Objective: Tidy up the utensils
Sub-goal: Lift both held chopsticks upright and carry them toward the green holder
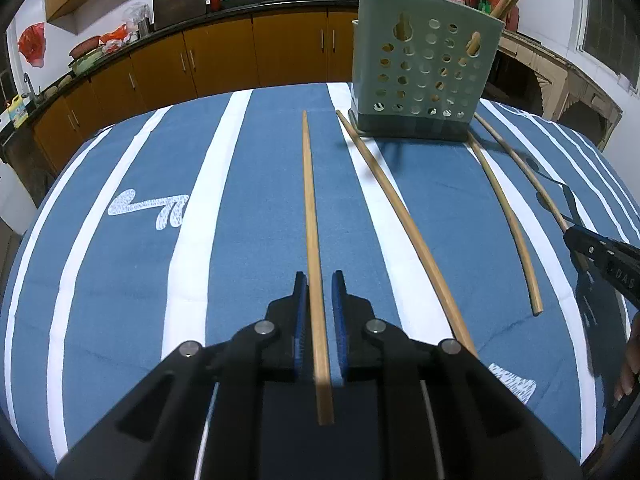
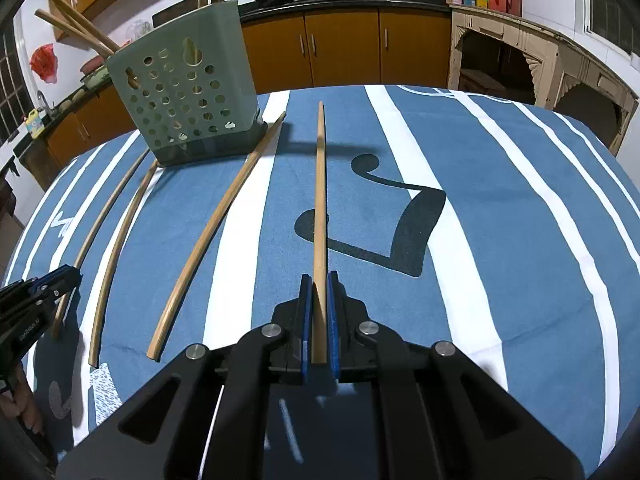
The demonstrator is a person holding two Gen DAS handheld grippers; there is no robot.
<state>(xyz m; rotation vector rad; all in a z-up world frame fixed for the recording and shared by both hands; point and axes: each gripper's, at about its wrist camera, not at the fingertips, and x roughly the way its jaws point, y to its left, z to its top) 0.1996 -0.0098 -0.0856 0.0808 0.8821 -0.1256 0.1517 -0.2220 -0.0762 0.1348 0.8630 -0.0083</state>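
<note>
The left gripper (image 1: 319, 280) has its jaws slightly apart around a chopstick (image 1: 311, 216) running up frame centre; whether the pads touch it cannot be told. The right gripper (image 2: 319, 282) has its jaws clamped on another chopstick (image 2: 320, 184), pointing up frame centre. In the right view, two loose chopsticks (image 2: 212, 224) curve across the left half of the blue-striped cloth (image 2: 500, 208) covering the surface, toward the perforated green holder (image 2: 184, 92) at upper left, where more sticks stand. Kitchen cabinets (image 2: 344, 48) line the top.
</note>
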